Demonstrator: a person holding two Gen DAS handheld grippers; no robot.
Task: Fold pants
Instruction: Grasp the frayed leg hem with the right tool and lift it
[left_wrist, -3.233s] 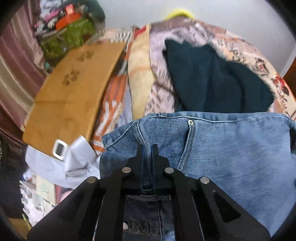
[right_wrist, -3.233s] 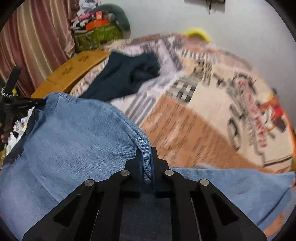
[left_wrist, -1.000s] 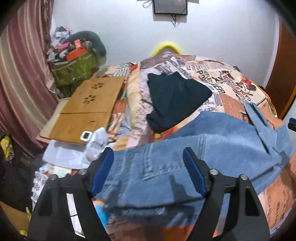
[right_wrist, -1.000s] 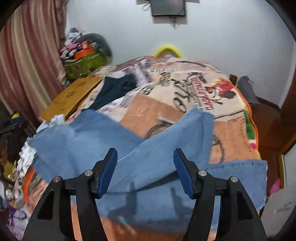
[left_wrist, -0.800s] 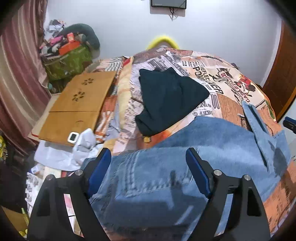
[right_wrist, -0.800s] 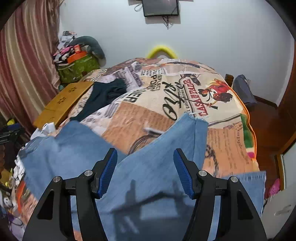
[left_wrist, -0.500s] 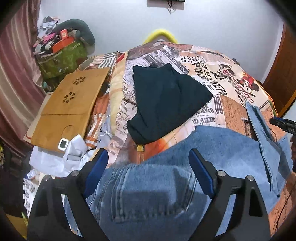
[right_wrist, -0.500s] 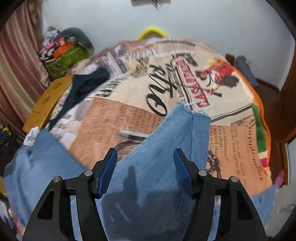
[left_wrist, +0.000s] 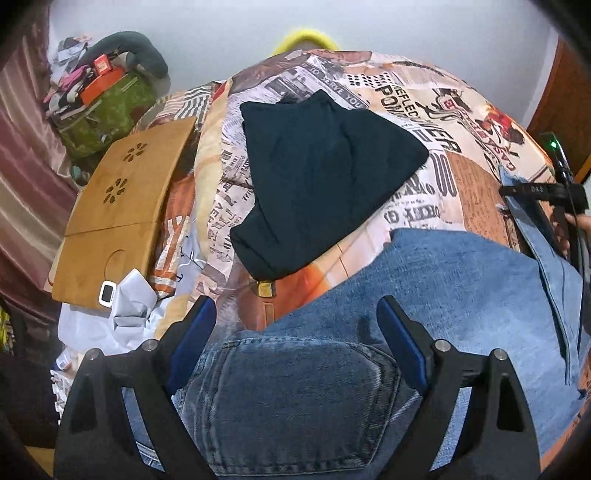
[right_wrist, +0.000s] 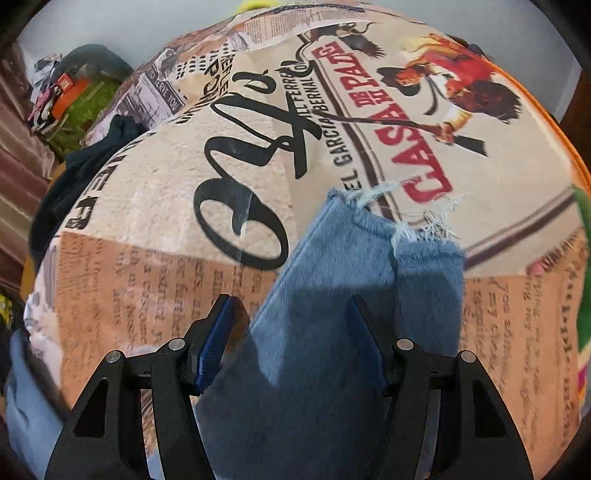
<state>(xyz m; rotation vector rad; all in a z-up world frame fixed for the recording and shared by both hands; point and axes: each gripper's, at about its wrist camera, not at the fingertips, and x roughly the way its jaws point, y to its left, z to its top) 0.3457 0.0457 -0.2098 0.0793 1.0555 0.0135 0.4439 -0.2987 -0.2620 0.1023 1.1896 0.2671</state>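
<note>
Blue jeans (left_wrist: 443, 295) lie spread on the printed bedspread (left_wrist: 461, 177). In the left wrist view my left gripper (left_wrist: 295, 314) is open and empty just above the seat end, with a back pocket (left_wrist: 295, 391) between its fingers. In the right wrist view my right gripper (right_wrist: 290, 314) is open and empty, low over a jeans leg (right_wrist: 332, 295) whose frayed hem (right_wrist: 402, 218) lies just ahead. The right gripper also shows in the left wrist view (left_wrist: 546, 192) at the far right over the leg end.
A folded dark garment (left_wrist: 317, 177) lies on the bed beyond the jeans. A wooden lap desk (left_wrist: 114, 214) sits at the bed's left edge, with white paper (left_wrist: 129, 302) and a small device (left_wrist: 107, 293). A green bag with clutter (left_wrist: 103, 99) stands by the wall.
Both grippers, earlier shut on the jeans, have let go and opened. Over the last second both moved down and forward toward the jeans, the right one closing in on the frayed leg end.
</note>
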